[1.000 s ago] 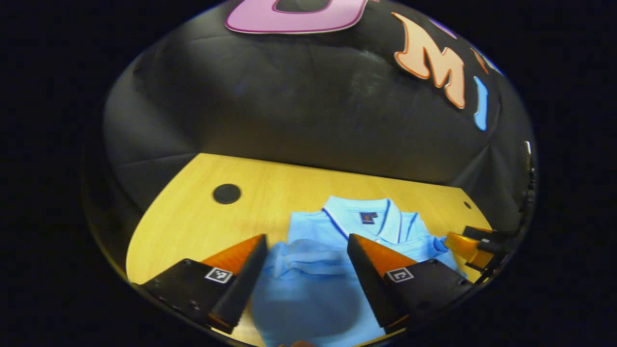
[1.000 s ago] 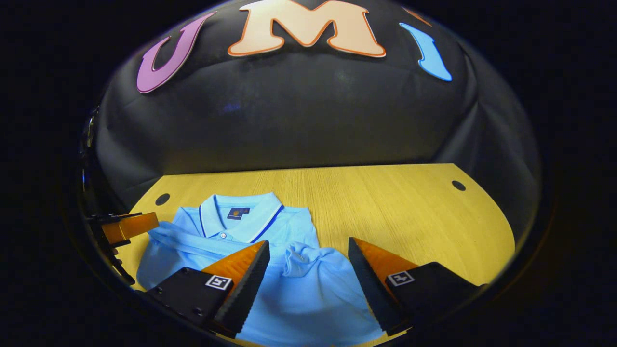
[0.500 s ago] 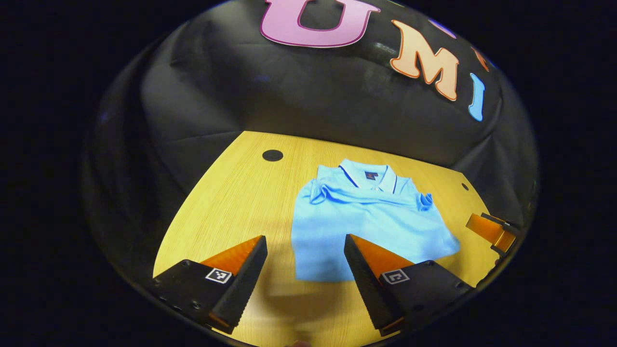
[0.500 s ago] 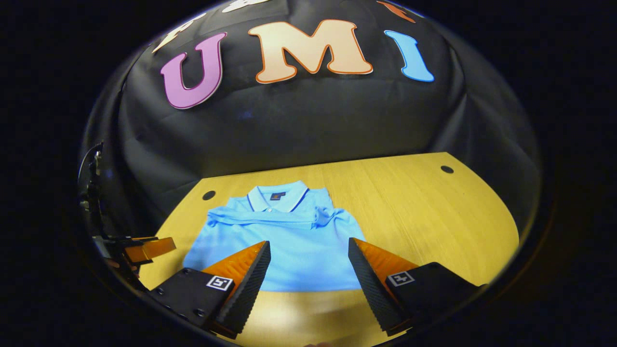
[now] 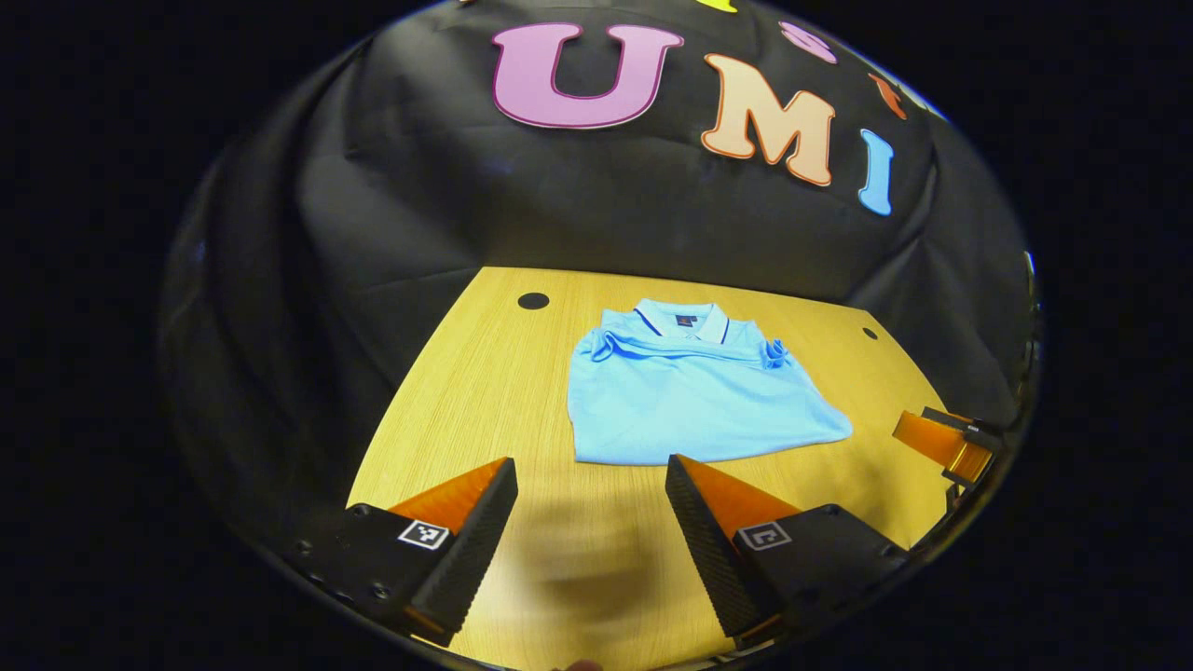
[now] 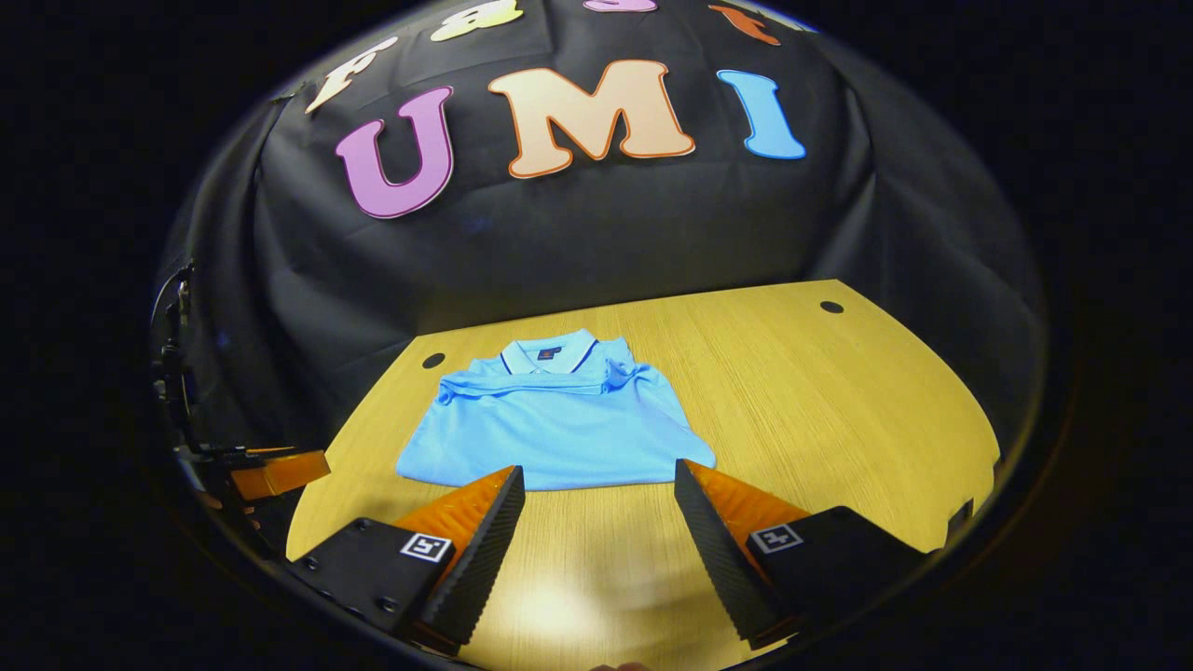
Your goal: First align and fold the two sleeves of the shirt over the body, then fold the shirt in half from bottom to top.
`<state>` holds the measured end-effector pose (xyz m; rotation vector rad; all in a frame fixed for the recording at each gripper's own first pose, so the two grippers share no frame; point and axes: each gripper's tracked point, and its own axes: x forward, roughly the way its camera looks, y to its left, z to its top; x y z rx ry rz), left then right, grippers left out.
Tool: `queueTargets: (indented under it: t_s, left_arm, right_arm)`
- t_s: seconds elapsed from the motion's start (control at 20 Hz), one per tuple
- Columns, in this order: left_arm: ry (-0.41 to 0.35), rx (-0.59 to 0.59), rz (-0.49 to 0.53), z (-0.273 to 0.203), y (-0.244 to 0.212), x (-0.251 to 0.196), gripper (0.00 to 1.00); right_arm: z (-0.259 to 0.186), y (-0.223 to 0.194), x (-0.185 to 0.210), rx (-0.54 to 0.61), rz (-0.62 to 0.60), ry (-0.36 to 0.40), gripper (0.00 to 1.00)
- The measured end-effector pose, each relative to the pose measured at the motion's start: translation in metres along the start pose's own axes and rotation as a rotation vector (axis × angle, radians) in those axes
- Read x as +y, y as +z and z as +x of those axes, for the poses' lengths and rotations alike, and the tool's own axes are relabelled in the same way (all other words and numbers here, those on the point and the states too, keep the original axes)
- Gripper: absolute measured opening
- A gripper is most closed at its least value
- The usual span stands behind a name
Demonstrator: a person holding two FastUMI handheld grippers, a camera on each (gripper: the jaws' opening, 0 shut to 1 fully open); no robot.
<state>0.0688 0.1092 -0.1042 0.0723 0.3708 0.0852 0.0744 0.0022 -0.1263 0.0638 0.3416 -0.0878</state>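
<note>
A light blue polo shirt [image 5: 694, 396] lies folded on the wooden table [image 5: 466, 419], collar toward the booth wall, both sleeves lying across its chest. The shirt [image 6: 555, 419] looks like a compact rectangle with its front edge facing me. My left gripper [image 5: 589, 485] is open, held above bare table in front of the shirt, holding nothing. My right gripper [image 6: 598, 494] is open too, just short of the shirt's front edge, with nothing between its fingers. The right gripper [image 5: 941, 438] appears at the right rim of the left gripper view, and the left gripper [image 6: 275, 471] at the left rim of the right gripper view.
The table has round cable holes near its back corners [image 5: 533, 301] [image 6: 831, 307]. Black cloth hangs close behind the table's far edge. Bare wood stretches to the right of the shirt [image 6: 839, 401].
Both grippers have drawn back from over the shirt toward the table's front and risen. The shirt now lies farther off, flat and folded, with neither gripper touching it.
</note>
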Motion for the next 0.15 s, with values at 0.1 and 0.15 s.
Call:
queueTargets:
  t_s: [0.1, 0.15]
  left_arm:
    - [-0.019, 0.02, 0.007, -0.002, -0.009, -0.009, 0.96]
    - [-0.03, 0.021, 0.009, -0.001, -0.01, -0.014, 0.96]
  right_arm:
    - [-0.011, 0.001, -0.003, -0.018, 0.01, -0.002, 0.99]
    - [-0.013, 0.0, -0.006, -0.022, 0.012, -0.005, 0.99]
